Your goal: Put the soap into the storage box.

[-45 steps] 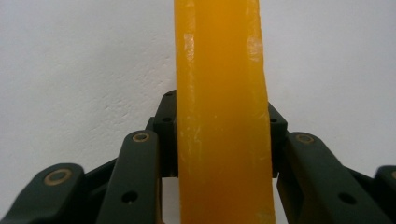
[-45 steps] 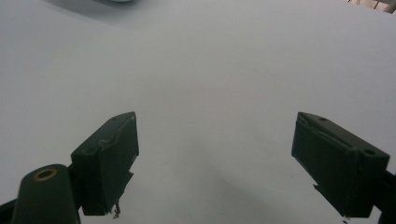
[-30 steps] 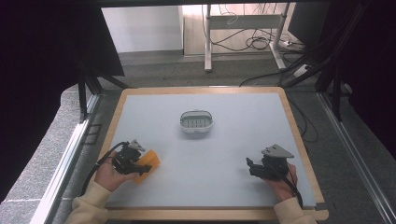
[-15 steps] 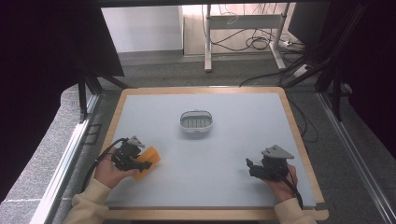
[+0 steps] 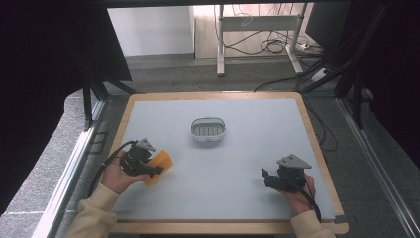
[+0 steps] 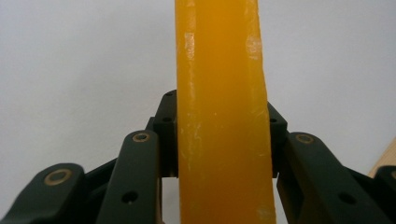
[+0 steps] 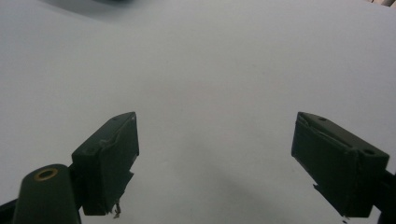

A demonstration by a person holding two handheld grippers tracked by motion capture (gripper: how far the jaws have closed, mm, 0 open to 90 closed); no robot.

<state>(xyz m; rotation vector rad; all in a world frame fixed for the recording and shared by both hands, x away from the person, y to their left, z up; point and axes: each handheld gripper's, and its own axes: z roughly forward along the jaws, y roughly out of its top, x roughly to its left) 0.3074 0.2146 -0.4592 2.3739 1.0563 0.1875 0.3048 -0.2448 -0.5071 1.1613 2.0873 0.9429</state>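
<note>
An orange-yellow block of soap (image 5: 159,165) is held at the left front of the table, and my left gripper (image 5: 148,168) is shut on it. In the left gripper view the soap (image 6: 219,112) stands on edge, clamped between the two black jaws, and rises past the top of the frame. A white oval soap dish (image 5: 208,129) with a slotted floor sits near the table's middle. My right gripper (image 5: 266,177) rests at the right front, open, with bare grey table between its jaws (image 7: 215,154).
The grey table top (image 5: 237,163) has a wooden rim (image 5: 213,94). Beyond the far edge are a white desk frame (image 5: 257,25) and loose cables on the floor. Dark curtains hang at both sides.
My left gripper has lifted and shifted a little to the right and away from the person, carrying the soap. The right gripper has not moved.
</note>
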